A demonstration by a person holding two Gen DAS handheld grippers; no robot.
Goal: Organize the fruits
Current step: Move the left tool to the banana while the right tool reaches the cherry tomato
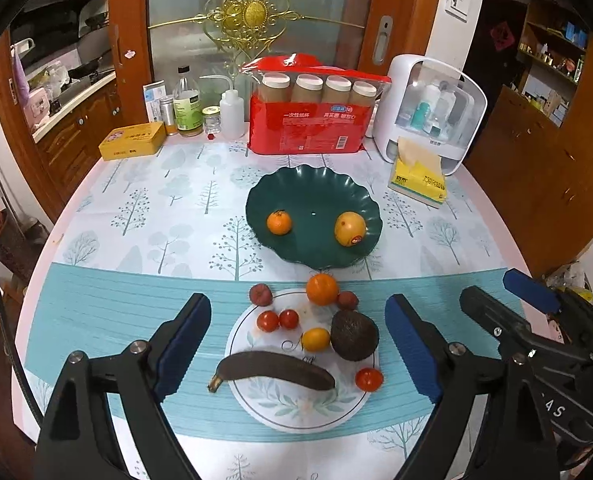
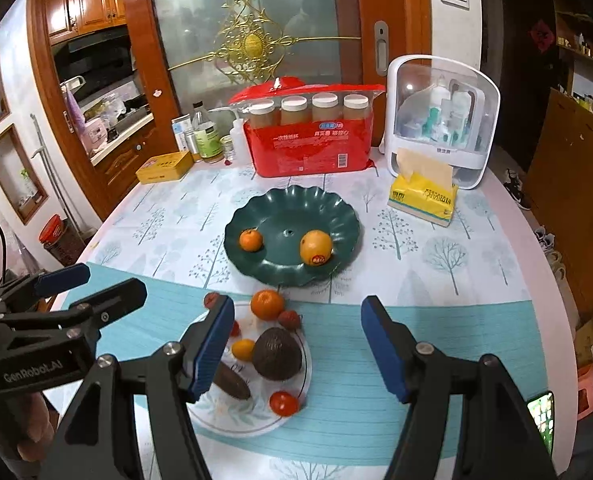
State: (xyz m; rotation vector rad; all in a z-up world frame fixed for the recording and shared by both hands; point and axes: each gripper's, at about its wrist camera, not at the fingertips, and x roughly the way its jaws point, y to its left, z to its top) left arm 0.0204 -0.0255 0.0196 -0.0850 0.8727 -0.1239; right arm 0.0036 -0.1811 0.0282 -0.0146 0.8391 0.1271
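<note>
A dark green scalloped plate (image 1: 316, 184) (image 2: 292, 200) holds a small orange (image 1: 279, 222) and a yellow fruit with a sticker (image 1: 349, 228). Nearer me, a white flowered plate (image 1: 300, 408) (image 2: 232, 416) carries a blackened banana (image 1: 274, 370), an avocado (image 1: 354, 334), an orange (image 1: 322, 289), a small yellow fruit (image 1: 315, 339), several cherry tomatoes (image 1: 267, 321) and two reddish lychees (image 1: 261, 294). My left gripper (image 1: 300, 344) (image 2: 88, 290) hangs open above this plate, nothing between its pads. My right gripper (image 2: 298, 350) (image 1: 504, 304) is open beside it on the right, also empty.
Along the table's back stand a yellow tin (image 1: 132, 142), bottles (image 1: 186, 104), a red pack of paper cups (image 1: 310, 128), a white clear-fronted organizer (image 1: 432, 108) and a yellow tissue pack (image 1: 418, 178). The round table's edge curves close on both sides.
</note>
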